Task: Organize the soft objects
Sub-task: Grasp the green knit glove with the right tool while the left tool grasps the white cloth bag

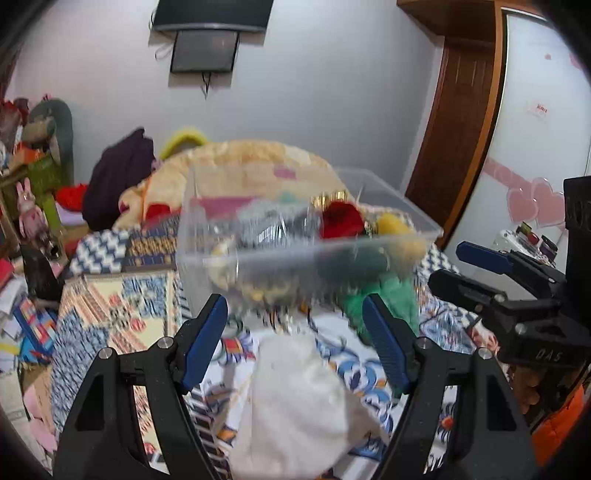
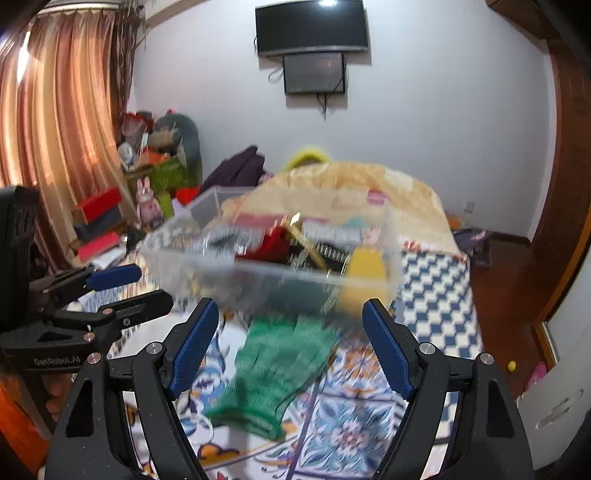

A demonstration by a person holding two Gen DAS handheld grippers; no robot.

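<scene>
Blue pads (image 1: 201,345) of my left gripper (image 1: 295,343) stand wide apart with nothing between them, and just under the gap lies a white cloth (image 1: 299,402), crumpled on the patterned bedspread (image 1: 110,314). Over on the other side, my right gripper (image 2: 293,345) is spread open as well and holds nothing; a green glove (image 2: 273,373) lies flat on the bedspread below and between its fingers (image 2: 388,354), cuff toward me. Each gripper shows at the edge of the other's view, and in both side views the jaws are parted. Beyond the cloth and glove sits a clear bin (image 1: 306,240), blurred, resting on the bed with the glove's fingertips reaching its near wall. Inside it I make out a red piece (image 1: 341,219), a yellow piece (image 1: 391,223) and something dark green; the rest is too smeared to tell. Behind the bin a pale orange blanket (image 1: 251,162) is heaped up, and a dark screen (image 2: 312,26) hangs on the far wall.
</scene>
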